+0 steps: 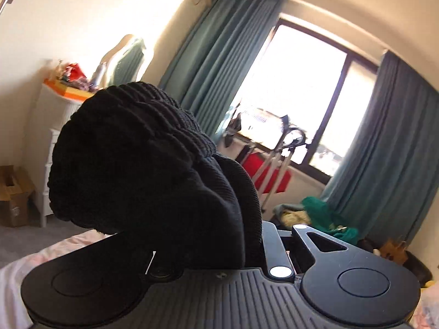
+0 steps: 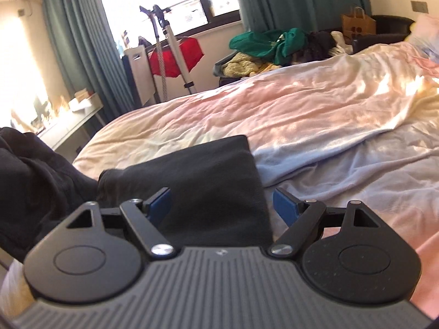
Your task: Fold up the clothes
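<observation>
Left lifts black knit, right idle.
We see left gripper (image 1: 247, 246) clamped on black ribbed-knit garment (image 1: 137, 153), raised off the bed (image 2: 301, 115); right gripper (image 2: 222, 205) gapes over folded black cloth (image 2: 208, 181). Bunched grip could slip, spoiling the fold.

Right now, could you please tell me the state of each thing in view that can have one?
Left gripper: shut on the black knit garment.
Black knit garment: bunched, lifted off the bed.
Right gripper: open, holding nothing.
Black folded garment: lying flat on the bed, between the right gripper's fingers.
Bed cover: spread, wrinkled.
Curtains: drawn apart.
Green clothes: heaped, unfolded.
</observation>
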### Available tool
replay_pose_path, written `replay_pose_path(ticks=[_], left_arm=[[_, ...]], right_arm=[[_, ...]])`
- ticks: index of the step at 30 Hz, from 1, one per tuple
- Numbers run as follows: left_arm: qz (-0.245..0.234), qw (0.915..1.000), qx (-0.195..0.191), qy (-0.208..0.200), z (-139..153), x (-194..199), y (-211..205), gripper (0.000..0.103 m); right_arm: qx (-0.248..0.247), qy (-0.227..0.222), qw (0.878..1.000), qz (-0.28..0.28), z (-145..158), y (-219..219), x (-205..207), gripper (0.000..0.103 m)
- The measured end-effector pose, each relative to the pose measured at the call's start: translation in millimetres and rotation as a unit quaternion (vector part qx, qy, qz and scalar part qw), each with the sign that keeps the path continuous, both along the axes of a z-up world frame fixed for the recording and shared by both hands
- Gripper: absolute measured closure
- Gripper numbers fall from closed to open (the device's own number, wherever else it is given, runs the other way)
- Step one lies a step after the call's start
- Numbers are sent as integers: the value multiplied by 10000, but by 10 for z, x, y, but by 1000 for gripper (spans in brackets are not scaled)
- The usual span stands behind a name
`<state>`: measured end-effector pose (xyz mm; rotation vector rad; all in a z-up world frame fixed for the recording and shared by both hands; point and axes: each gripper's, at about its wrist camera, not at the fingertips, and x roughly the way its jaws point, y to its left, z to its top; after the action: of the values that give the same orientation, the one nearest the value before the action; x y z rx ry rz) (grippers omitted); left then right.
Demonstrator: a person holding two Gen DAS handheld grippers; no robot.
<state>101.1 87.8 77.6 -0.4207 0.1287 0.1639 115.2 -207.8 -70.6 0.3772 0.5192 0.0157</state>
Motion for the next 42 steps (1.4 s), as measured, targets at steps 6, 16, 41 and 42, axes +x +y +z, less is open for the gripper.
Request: replay_pose_path(ticks=[6, 16, 41, 42], left_arm=[[-686, 9915, 942, -588, -122, 121, -1557, 86], [-1587, 9553, 2373, 764, -1478, 226, -3383, 78], [-2565, 8724, 3725, 1853, -1553, -194, -1845, 5], [-2554, 8749, 3669, 1864, -1541, -204, -1788, 5]], right_arm=[[692, -46, 9939, -854, 54, -581, -135, 21], [1207, -517, 9760, -1735, 28, -1176, -280, 18], [2352, 424, 9710, 62, -278, -670, 161, 18], [2323, 454, 9716, 60, -294, -645, 164, 17]])
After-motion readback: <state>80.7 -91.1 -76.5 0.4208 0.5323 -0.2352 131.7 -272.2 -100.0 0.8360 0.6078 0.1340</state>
